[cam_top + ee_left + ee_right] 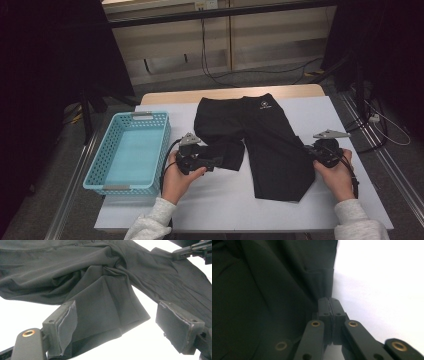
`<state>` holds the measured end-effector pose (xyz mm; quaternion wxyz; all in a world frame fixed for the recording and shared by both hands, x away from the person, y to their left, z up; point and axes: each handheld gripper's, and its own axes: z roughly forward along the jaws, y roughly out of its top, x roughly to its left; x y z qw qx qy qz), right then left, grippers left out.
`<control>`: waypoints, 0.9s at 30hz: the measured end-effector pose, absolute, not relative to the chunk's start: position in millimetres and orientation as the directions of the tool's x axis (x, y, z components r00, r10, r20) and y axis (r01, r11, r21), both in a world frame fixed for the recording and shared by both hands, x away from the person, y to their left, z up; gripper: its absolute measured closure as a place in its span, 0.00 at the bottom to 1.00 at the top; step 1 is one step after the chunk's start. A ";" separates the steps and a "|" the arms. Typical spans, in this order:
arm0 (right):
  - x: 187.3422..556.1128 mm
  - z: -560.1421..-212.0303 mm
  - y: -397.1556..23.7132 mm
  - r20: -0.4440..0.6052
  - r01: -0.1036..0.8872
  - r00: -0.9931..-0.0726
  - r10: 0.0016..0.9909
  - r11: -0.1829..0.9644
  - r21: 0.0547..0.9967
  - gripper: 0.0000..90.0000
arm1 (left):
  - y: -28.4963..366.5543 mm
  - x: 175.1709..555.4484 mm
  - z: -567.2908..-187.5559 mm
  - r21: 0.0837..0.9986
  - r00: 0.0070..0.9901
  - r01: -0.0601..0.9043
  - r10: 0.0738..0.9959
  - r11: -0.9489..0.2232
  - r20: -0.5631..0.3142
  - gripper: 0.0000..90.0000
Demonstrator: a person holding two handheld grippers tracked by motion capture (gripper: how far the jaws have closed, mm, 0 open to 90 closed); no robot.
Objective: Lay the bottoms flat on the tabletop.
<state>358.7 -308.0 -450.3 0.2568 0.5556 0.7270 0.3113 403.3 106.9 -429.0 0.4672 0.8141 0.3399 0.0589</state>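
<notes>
Left to right: an empty turquoise basket (131,152) of perforated plastic stands at the left of the white surface (225,200). The left gripper (212,161), jaws wide, straddles the folded-up hem of one leg of the black shorts (260,135), a smooth matte fabric lying flat at centre. The right gripper (314,151) is clamped tight at the other leg's outer edge. Judged, folding is barely begun; basket placement remains.

Light blue perforated basket (107,165), rectangular, on the left part of the white surface (225,205). Black cables (235,74) trail across the grey floor (165,85) beyond, below pale wall panels (270,40).
</notes>
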 end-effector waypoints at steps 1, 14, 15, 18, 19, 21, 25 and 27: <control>359.5 -449.8 -307.9 -0.025 0.649 -0.257 0.966 0.192 0.736 1.00 | 106.5 403.1 -429.2 0.801 0.762 0.498 0.608 -0.332 -0.222 0.20; 357.3 -453.0 -302.2 -0.055 0.662 -0.275 0.960 0.230 0.713 0.81 | 95.0 402.2 -432.5 0.797 0.781 0.491 0.584 -0.353 -0.222 0.20; 355.7 -451.4 -303.7 -0.042 0.652 -0.273 0.961 0.217 0.727 0.74 | 94.3 402.6 -432.2 0.799 0.783 0.487 0.582 -0.353 -0.220 0.20; 350.8 -446.6 -307.3 -0.015 0.631 -0.259 0.966 0.181 0.754 0.62 | 91.0 401.7 -431.0 0.803 0.792 0.478 0.570 -0.355 -0.219 0.20; 349.2 -445.4 -307.8 0.002 0.622 -0.263 0.965 0.168 0.765 0.58 | 89.6 401.0 -430.7 0.802 0.793 0.478 0.569 -0.358 -0.218 0.20; 346.3 -443.6 -308.3 0.015 0.610 -0.264 0.964 0.155 0.777 0.52 | 86.3 400.4 -430.7 0.802 0.799 0.474 0.561 -0.363 -0.218 0.20; 339.2 -443.6 -308.3 0.029 0.606 -0.288 0.957 0.159 0.780 0.49 | 78.3 401.9 -431.4 0.800 0.807 0.467 0.551 -0.376 -0.212 0.20; 335.1 -445.0 -308.6 0.036 0.607 -0.298 0.954 0.160 0.778 0.45 | 73.5 403.2 -431.7 0.802 0.812 0.464 0.543 -0.376 -0.215 0.20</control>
